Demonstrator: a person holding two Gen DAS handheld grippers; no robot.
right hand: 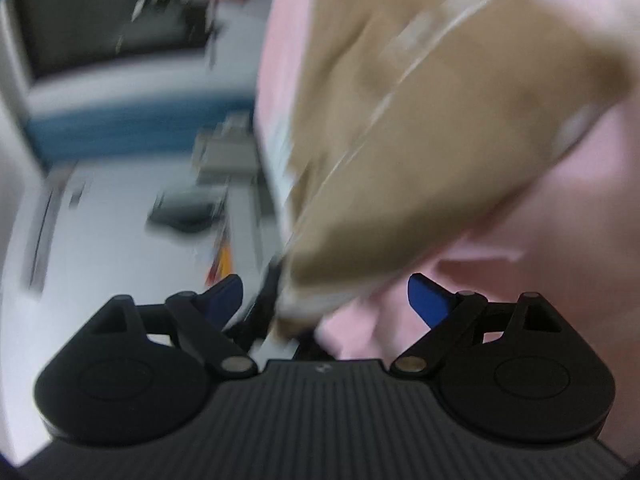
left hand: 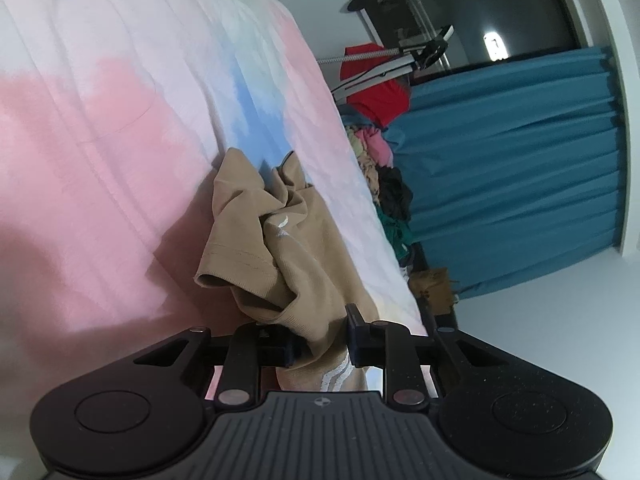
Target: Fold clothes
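A tan T-shirt (left hand: 276, 248) with white stripes lies crumpled on a pastel pink, blue and white bedspread (left hand: 120, 120). My left gripper (left hand: 320, 344) is shut on a fold of the tan shirt near its striped part, and the cloth bunches between the fingers. The right wrist view is motion-blurred. There the same tan shirt (right hand: 420, 140) fills the upper middle, over the pink bedspread (right hand: 560, 220). My right gripper (right hand: 324, 300) stands open, its blue fingertips (right hand: 428, 300) wide apart, with the shirt's lower edge just ahead of the gap.
Beyond the bed's edge are a pile of mixed clothes (left hand: 384, 176), a red garment (left hand: 376, 92) on a rack, a blue curtain (left hand: 520, 168), and a cardboard box (left hand: 434, 288). The white floor (right hand: 100, 240) with blurred objects lies left of the bed.
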